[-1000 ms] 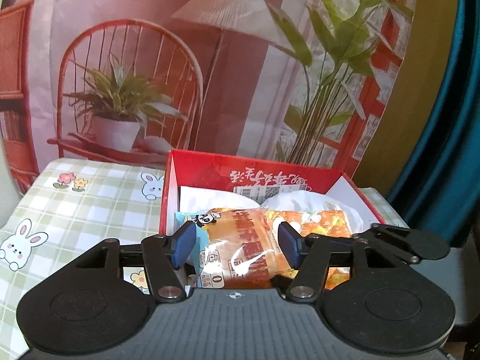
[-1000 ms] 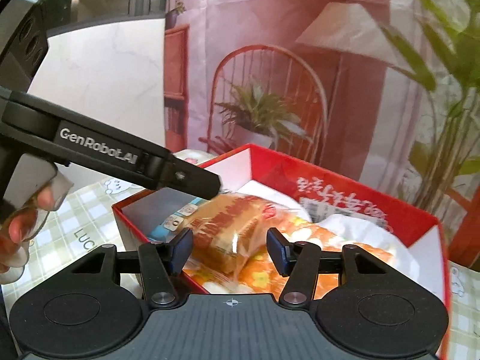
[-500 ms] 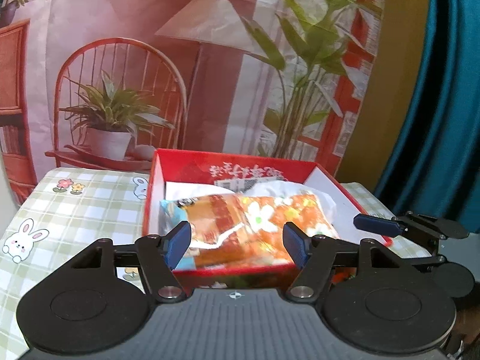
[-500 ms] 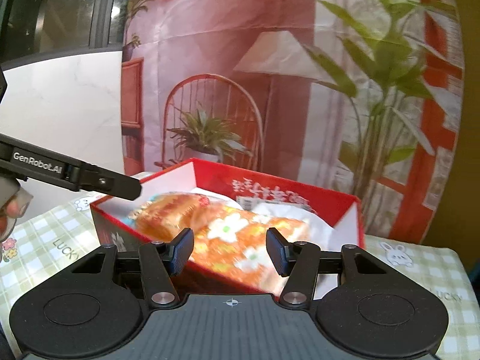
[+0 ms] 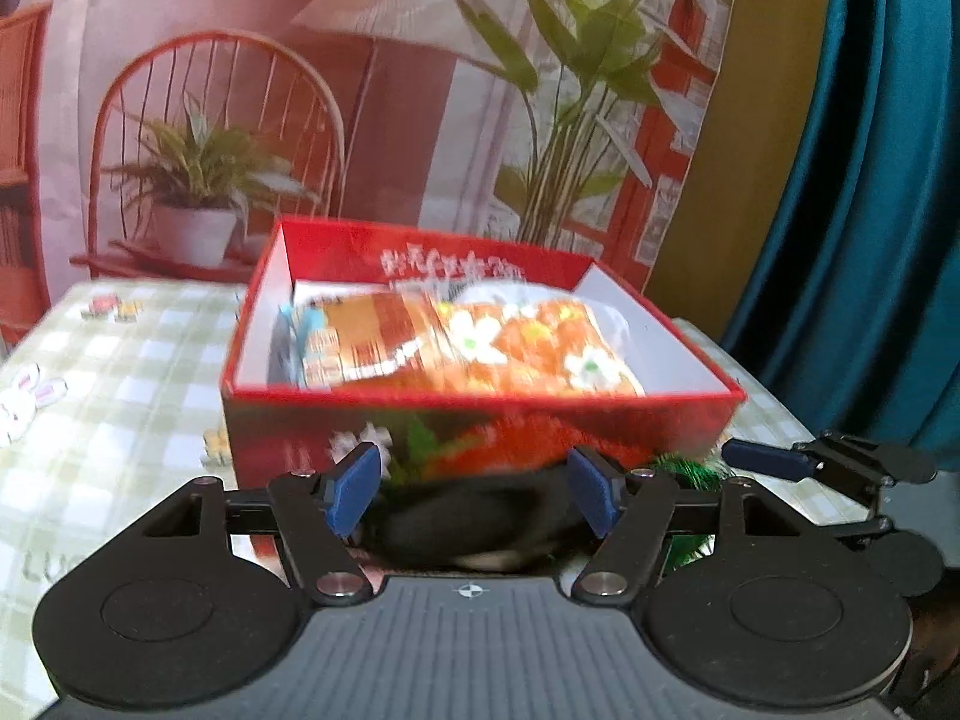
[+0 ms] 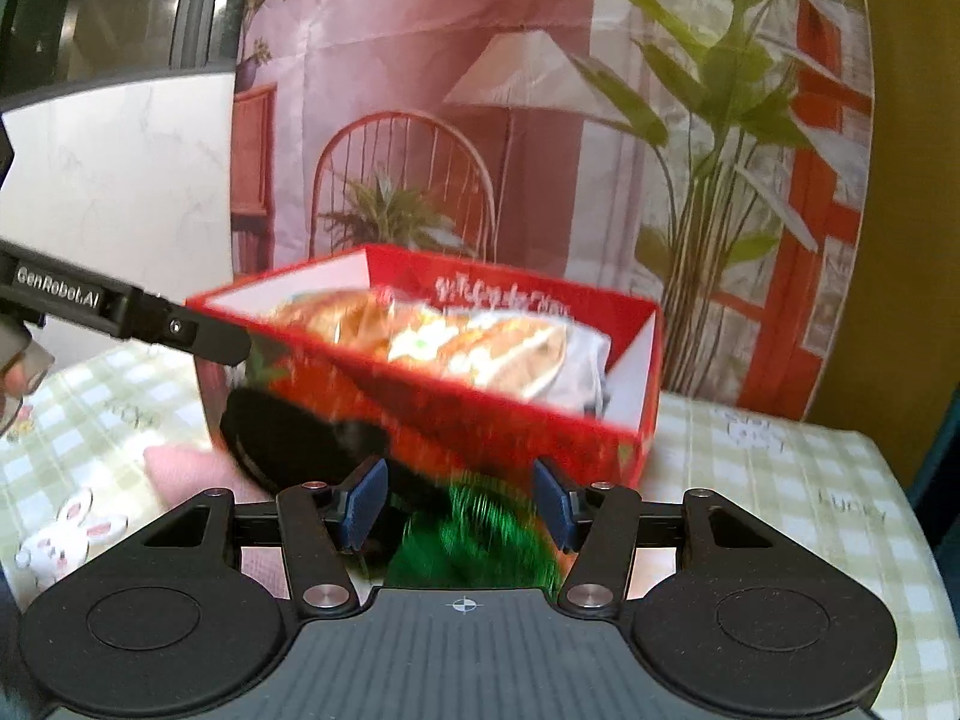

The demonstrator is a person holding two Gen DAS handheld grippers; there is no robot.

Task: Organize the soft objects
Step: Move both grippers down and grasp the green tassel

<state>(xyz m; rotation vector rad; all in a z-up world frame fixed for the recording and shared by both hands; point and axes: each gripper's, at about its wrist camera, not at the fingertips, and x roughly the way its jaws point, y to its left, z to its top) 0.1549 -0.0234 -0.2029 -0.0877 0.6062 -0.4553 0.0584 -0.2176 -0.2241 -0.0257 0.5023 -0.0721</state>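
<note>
The red box (image 5: 480, 420) stands on the surface (image 5: 120, 384), which carries a green checked cloth with rabbit prints. In the left wrist view the box fills the centre of the frame. An orange flowered packet (image 5: 528, 342) lies inside it, beside a bread packet (image 5: 360, 342) toward the box's left side.

The left gripper (image 5: 474, 495) occupies the lower centre of its view. Its blue fingers (image 5: 354, 492) stand apart and released, with nothing pressed between them. A black soft object (image 5: 468, 525) lies on the surface just below and between the fingers, in front of the box's near wall. The blur leaves it unclear whether the fingers touch it.

In the right wrist view the right gripper (image 6: 459, 501) sits at the lower centre, its fingers (image 6: 363, 501) partly spread and released. A green tinsel-like object (image 6: 480, 534) lies between and just beyond them, blurred, close to the box's near wall (image 6: 480, 426). No pad is seen pressing on it. The black soft object (image 6: 288, 444) lies to the left of the green one, against the box. A pink soft object (image 6: 186, 471) lies at the lower left, beside the black one. The left gripper's arm crosses the left edge of this frame.
</note>
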